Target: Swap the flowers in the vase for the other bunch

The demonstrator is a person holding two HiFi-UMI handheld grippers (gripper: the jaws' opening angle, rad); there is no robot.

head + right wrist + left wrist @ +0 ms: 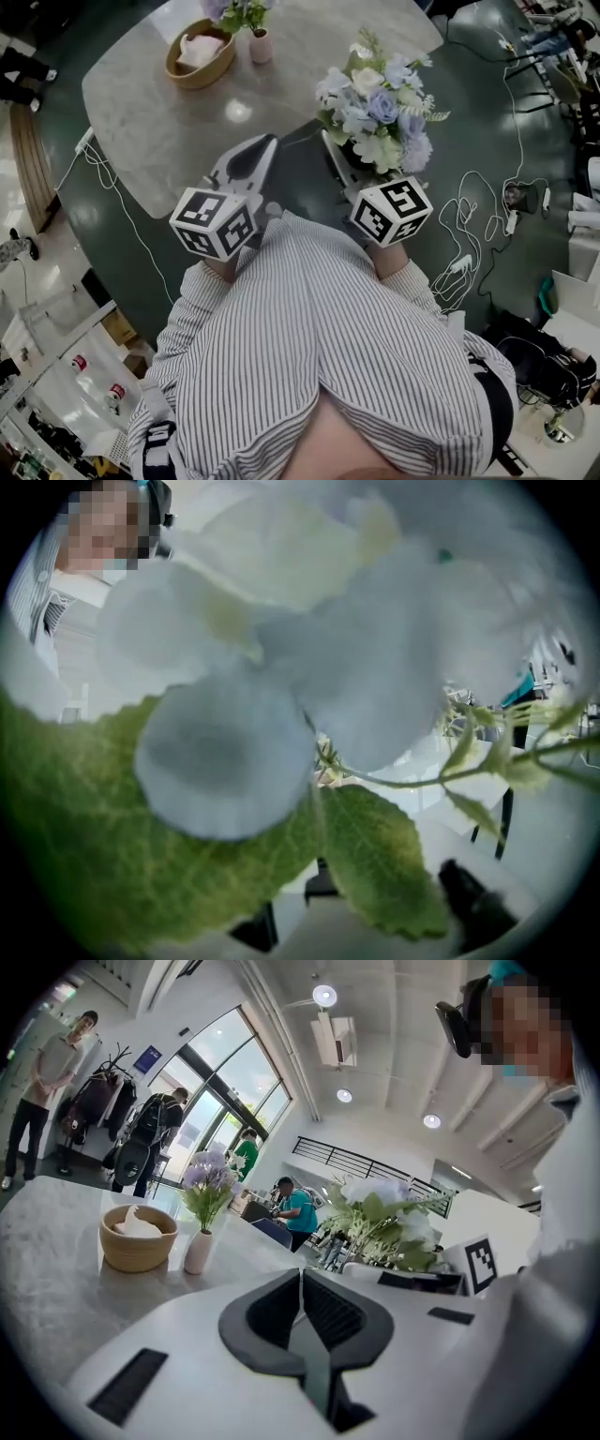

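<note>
Table: bears the vase at its far, 12 o'clock side.

New bunch: grasped by the right gripper, heads at 1 o'clock.

Left gripper: clenched, empty.

Vase: holds purple flowers, not yet removed.

Advice: the left gripper should grip the purple stems low and draw them straight up, since the narrow vase may tip.

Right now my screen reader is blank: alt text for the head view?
The right gripper holds a pale blue and white bunch; the left gripper is shut, empty. A vase of purple flowers and a basket stand on the table.
</note>
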